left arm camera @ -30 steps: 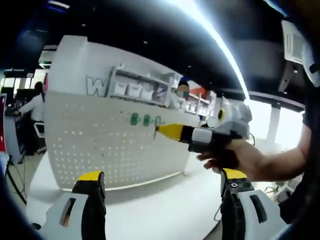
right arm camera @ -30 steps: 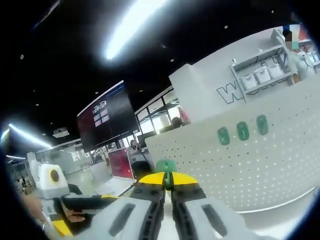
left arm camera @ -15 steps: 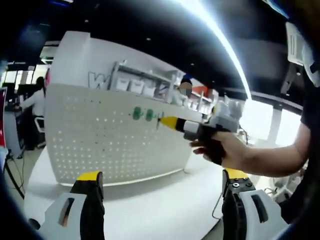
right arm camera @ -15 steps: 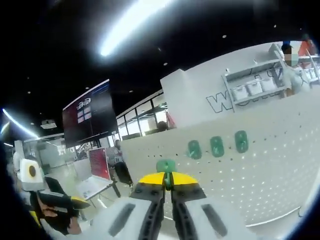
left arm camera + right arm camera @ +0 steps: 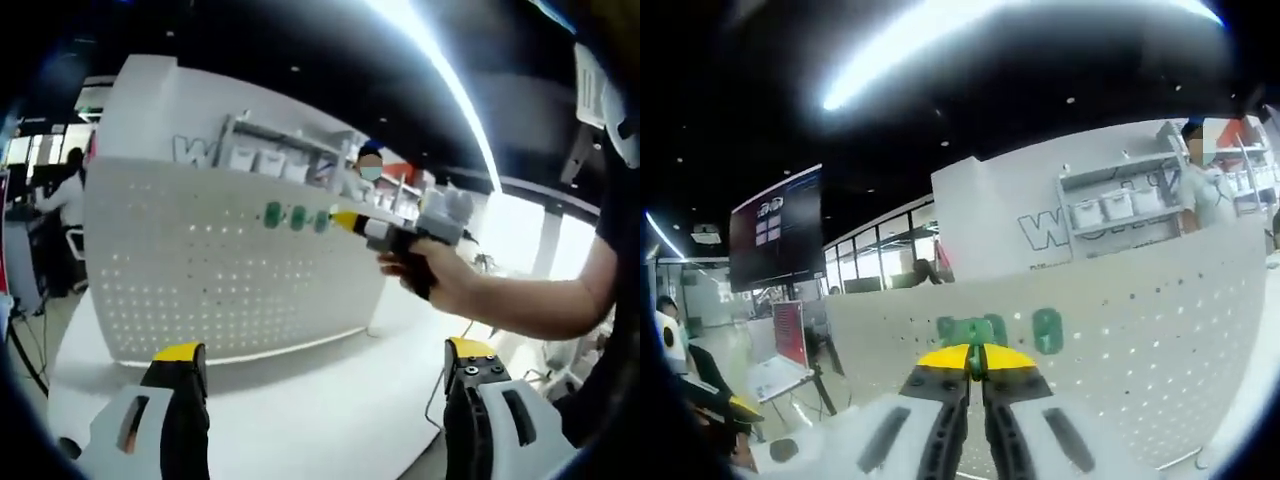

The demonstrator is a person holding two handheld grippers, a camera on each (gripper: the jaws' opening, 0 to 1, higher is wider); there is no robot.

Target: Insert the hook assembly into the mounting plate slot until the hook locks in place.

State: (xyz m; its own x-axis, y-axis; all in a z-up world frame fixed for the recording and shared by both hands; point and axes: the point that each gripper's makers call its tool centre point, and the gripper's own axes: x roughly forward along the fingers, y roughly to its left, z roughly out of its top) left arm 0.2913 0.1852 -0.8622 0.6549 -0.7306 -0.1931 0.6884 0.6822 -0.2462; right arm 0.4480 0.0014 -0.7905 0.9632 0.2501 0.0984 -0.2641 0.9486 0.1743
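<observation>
In the left gripper view, the left hand-held gripper [image 5: 325,365] is seen at the bottom of the frame with its jaws wide apart, nothing between them, above the white worktop [image 5: 320,410]. Right of centre, a person's hand [image 5: 440,285] is stretched leftward, holding the right hand-held gripper [image 5: 347,221] against the white pegboard [image 5: 200,280], beside two green hooks [image 5: 285,214].

In the right gripper view, a green hook [image 5: 973,331] is clamped between closed jaws at lower centre, against the pegboard.

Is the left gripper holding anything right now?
No: in the left gripper view the left gripper stands wide open with nothing between its jaws, well short of the white pegboard.
</observation>
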